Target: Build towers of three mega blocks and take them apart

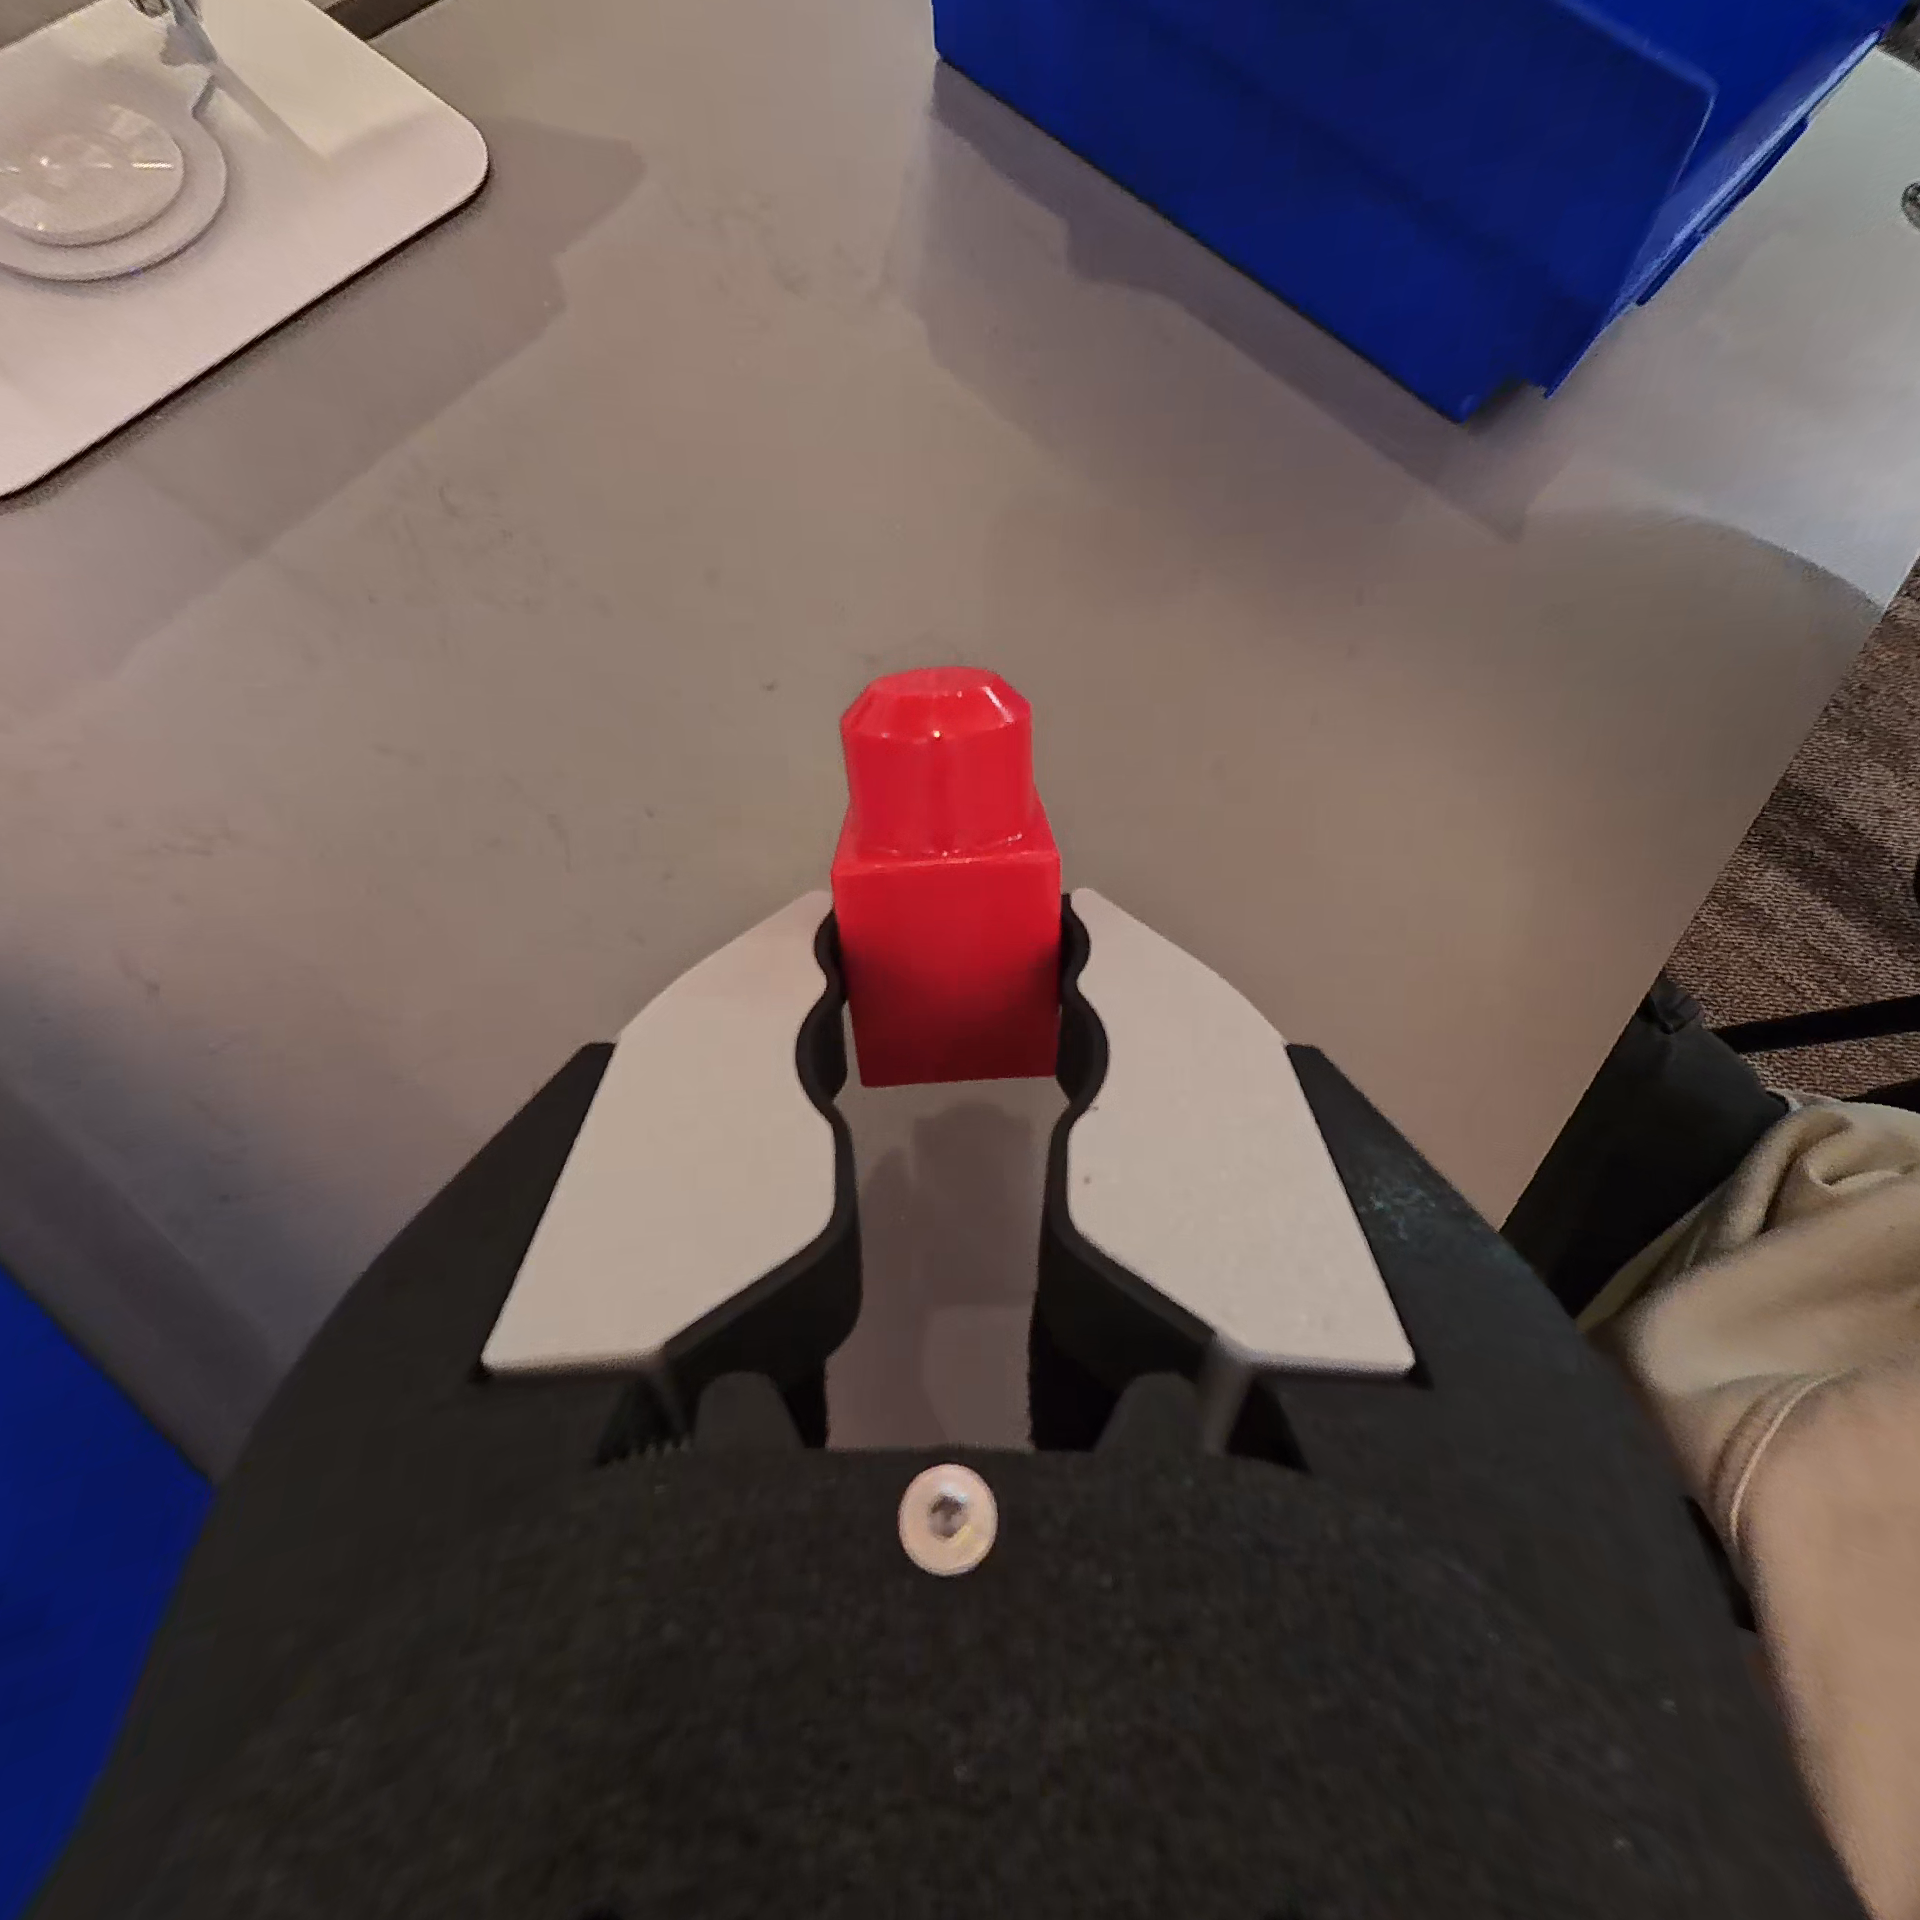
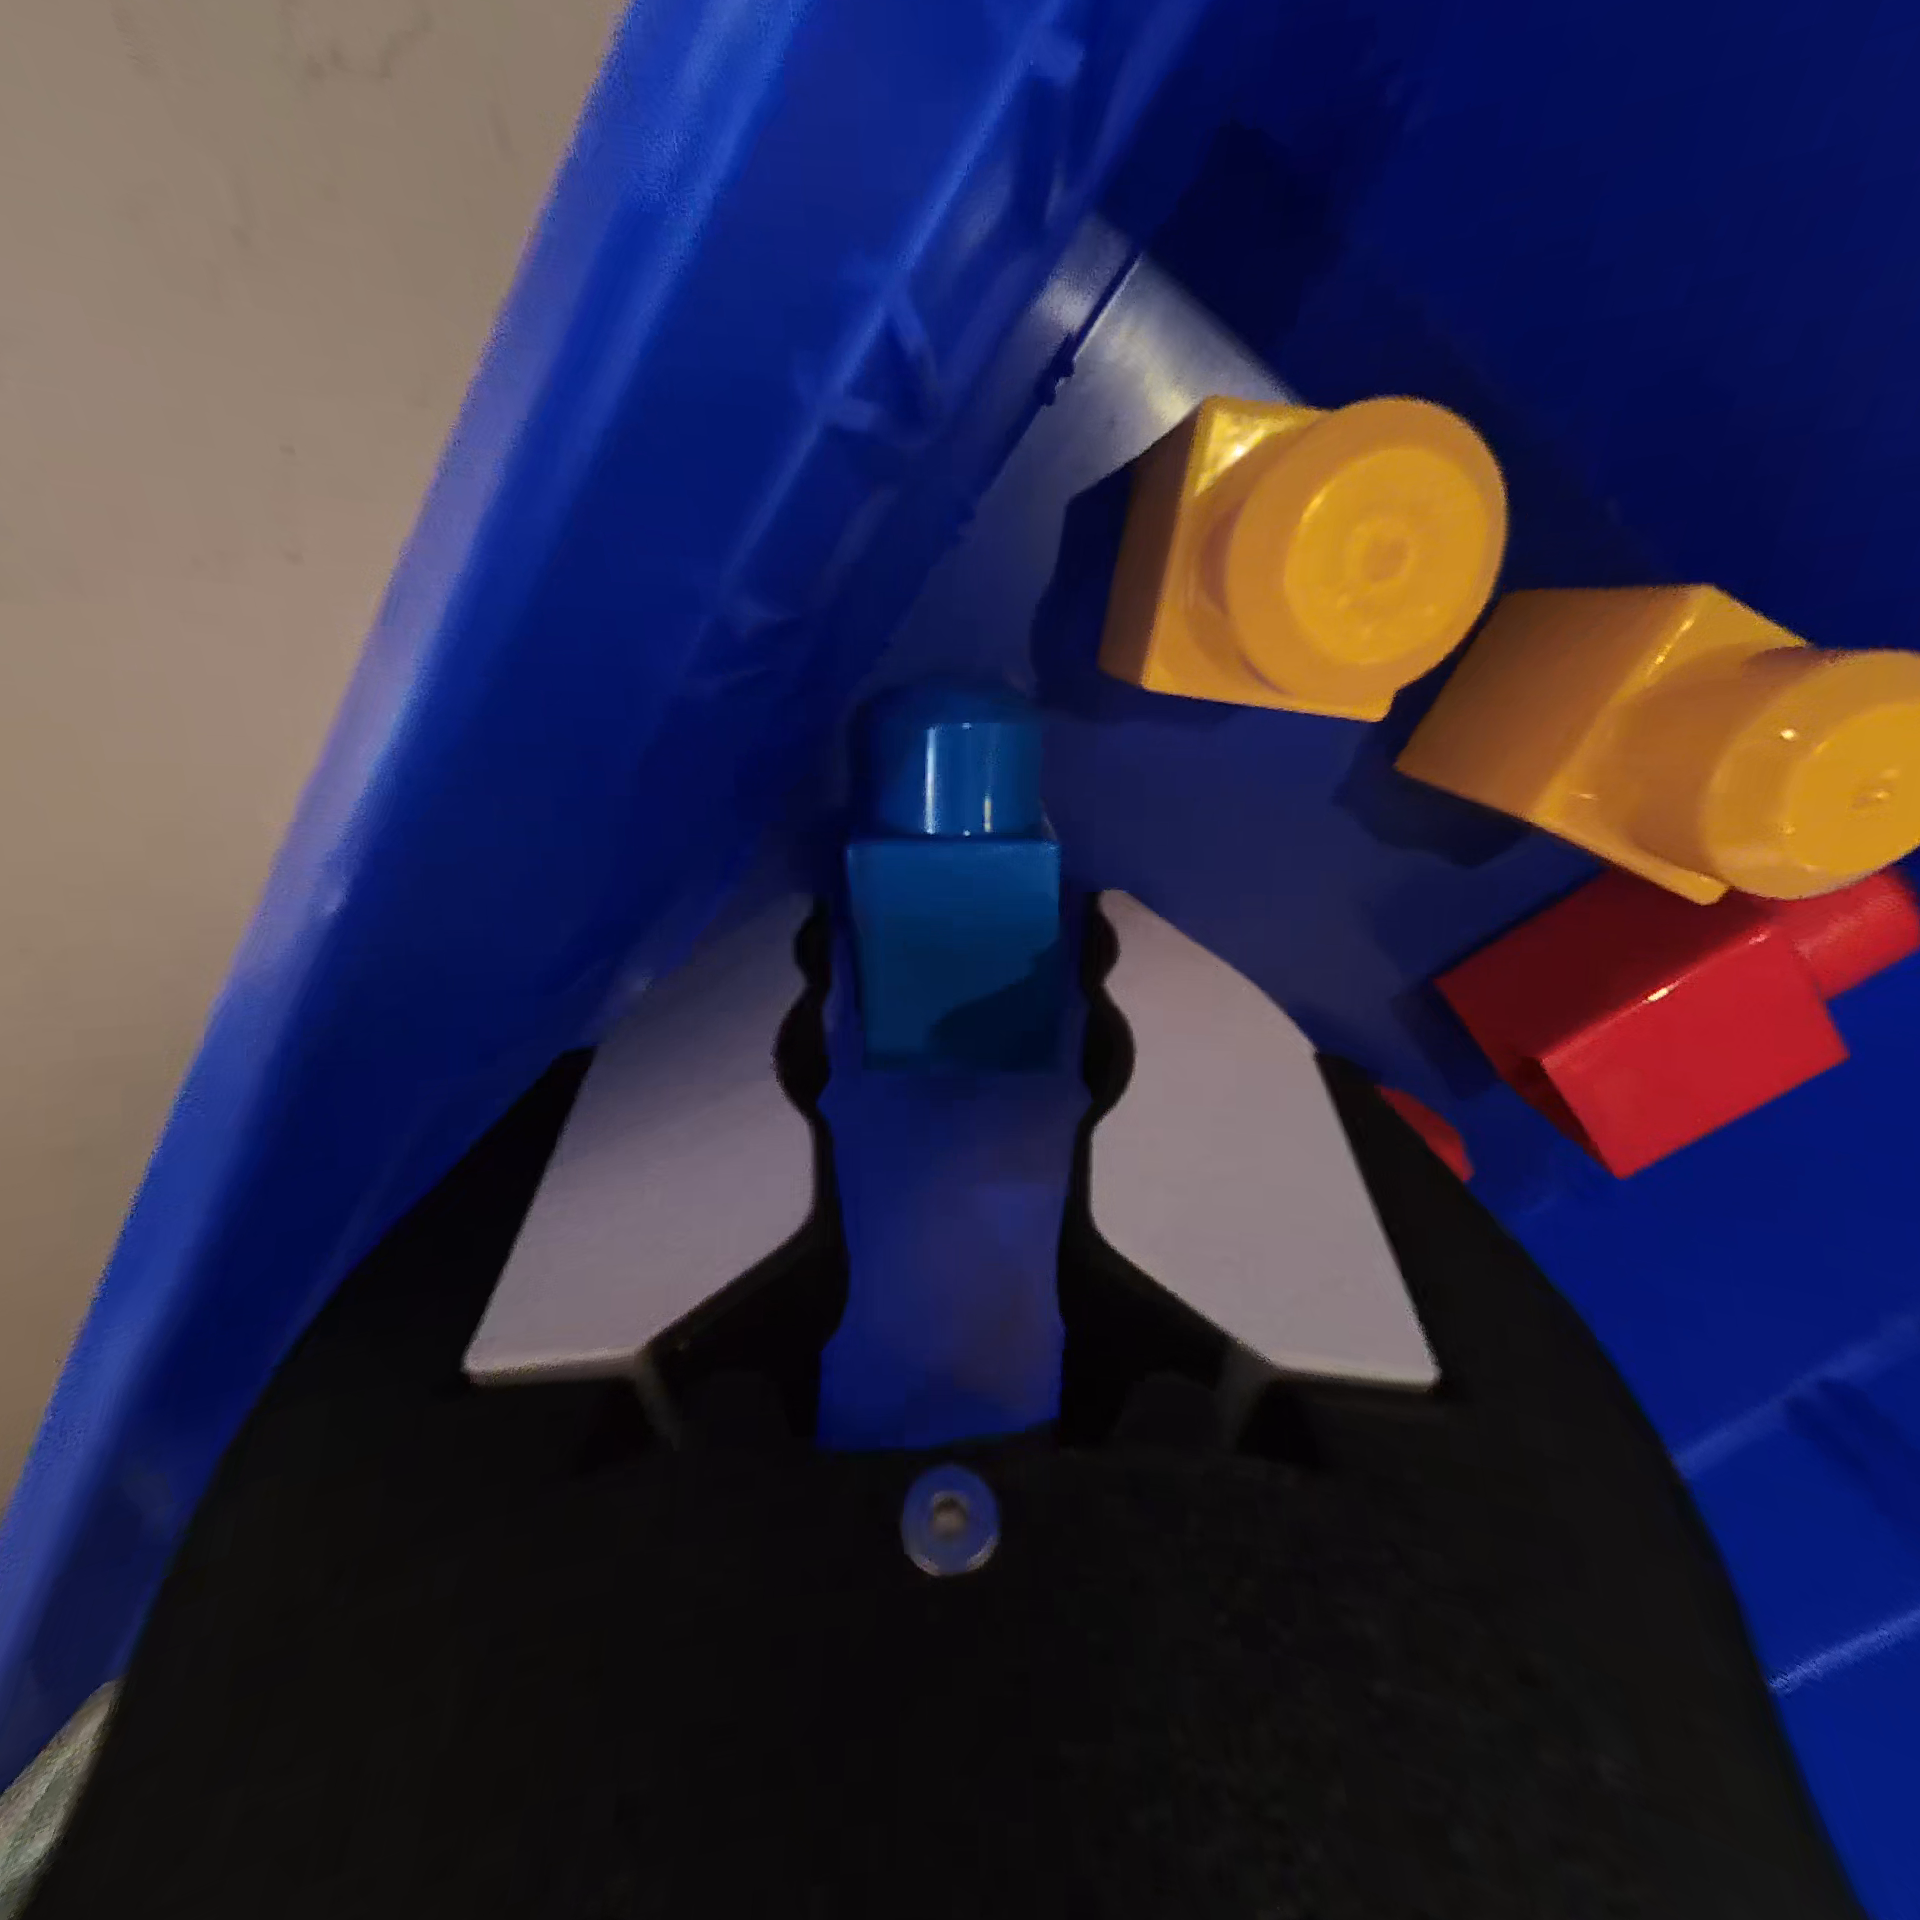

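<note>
1. The left gripper (image 1: 951, 971) was closed on a red block (image 1: 945, 935), both black pads (image 1: 826, 982) pressed against its flat sides. The stud pointed away at 12 o'clock, which left the stud end free to mate with another piece.
2. That block hung over the bare grey table (image 1: 520, 675), probably because a tower needs an open, level spot to stand on. A blue bin (image 1: 1403, 187) sat at 1 o'clock and a white mat (image 1: 156, 312) at 11 o'clock, both well apart from it.
3. The right gripper (image 2: 956, 971) reached inside the blue bin (image 2: 520, 727), the supply of pieces. A blue block (image 2: 951, 935) sat between its fingers, stud forward; the pads appeared to clamp its sides, though blur made the contact less certain.
4. Two yellow blocks (image 2: 1299, 561) (image 2: 1662, 748) lay at 1 to 2 o'clock and a red one (image 2: 1642, 1018) at 3 o'clock, loose on the bin floor.
5. Judging by this, the tower was at its start, with no pieces joined in either view.
</note>
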A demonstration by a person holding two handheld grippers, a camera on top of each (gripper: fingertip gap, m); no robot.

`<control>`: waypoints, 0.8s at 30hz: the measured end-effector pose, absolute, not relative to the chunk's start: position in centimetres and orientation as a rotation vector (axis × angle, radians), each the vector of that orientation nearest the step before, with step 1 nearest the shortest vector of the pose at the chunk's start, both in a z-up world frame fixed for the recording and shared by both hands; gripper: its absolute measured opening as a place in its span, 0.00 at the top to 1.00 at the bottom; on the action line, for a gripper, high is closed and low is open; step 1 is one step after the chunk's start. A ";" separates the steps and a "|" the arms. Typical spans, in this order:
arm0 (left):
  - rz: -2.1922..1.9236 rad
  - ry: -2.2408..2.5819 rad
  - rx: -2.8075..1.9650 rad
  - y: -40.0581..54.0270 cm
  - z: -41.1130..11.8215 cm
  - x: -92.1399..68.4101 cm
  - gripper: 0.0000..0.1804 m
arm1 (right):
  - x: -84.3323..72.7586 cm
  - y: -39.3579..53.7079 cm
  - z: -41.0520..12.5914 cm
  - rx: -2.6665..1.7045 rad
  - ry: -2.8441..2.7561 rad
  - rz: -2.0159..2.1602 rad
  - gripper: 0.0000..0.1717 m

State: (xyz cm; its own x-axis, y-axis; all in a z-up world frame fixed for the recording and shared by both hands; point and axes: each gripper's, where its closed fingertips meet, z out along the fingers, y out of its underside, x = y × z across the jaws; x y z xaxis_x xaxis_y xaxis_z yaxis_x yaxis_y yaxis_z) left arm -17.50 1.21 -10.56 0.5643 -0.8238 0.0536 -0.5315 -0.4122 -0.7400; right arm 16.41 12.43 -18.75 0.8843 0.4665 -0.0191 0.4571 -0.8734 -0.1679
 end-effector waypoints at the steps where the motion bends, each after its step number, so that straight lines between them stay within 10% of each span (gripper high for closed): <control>1: -0.546 1.083 -2.112 1.2 -10.6 -17.5 0.79 | 16.5 12.5 -18.5 -2.879 -0.704 0.094 0.69; 12: -0.518 1.107 -2.139 1.9 -11.9 -17.3 0.80 | 9.9 4.3 -4.3 -2.056 -0.470 0.513 0.67; 24: -0.634 1.164 -1.945 1.5 -12.0 -13.3 0.80 | -4.6 -3.9 -7.3 -1.743 -0.280 1.263 0.68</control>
